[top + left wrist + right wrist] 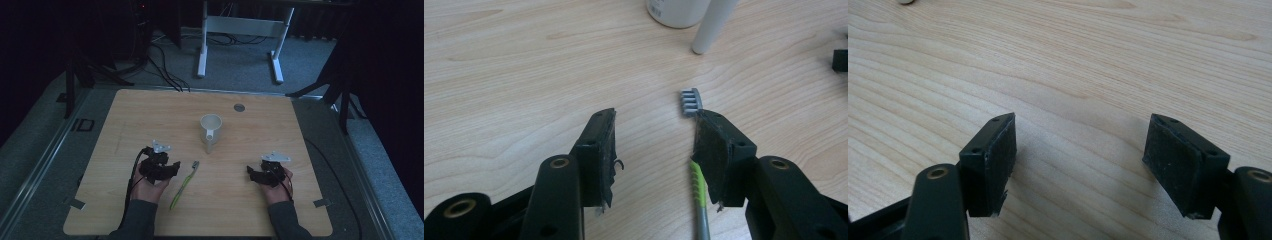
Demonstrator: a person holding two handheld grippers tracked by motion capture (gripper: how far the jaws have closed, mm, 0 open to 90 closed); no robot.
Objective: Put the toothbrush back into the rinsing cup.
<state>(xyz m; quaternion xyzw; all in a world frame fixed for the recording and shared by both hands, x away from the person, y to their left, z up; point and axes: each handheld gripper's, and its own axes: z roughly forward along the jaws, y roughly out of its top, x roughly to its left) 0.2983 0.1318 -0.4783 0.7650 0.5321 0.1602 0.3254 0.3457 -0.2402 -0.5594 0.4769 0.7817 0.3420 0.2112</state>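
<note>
Toothbrush (697, 187) showing lime-green grip w/ grey neck & grey bristles; mug (210, 129) looking white; counter (150, 115) showing pale wood grain; both claws (655, 150) (1079, 165) looking black.

Wooden table (130, 115), white mug (211, 131), green toothbrush (183, 186) lying flat

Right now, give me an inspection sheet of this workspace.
Surface: wooden table, bare wood, round grey cap set in near the far edge.
Job's things: green toothbrush lying flat; white mug upright beyond it.
Clutter: tape bits at the near corners.
Grippers: left hand-held gripper open, toothbrush beside one jaw, ungripped; right hand-held gripper open, nothing between the jaws.
Cables: black cable trailing from the left one.
Surroundings: grey carpet, white desk frame.
</note>
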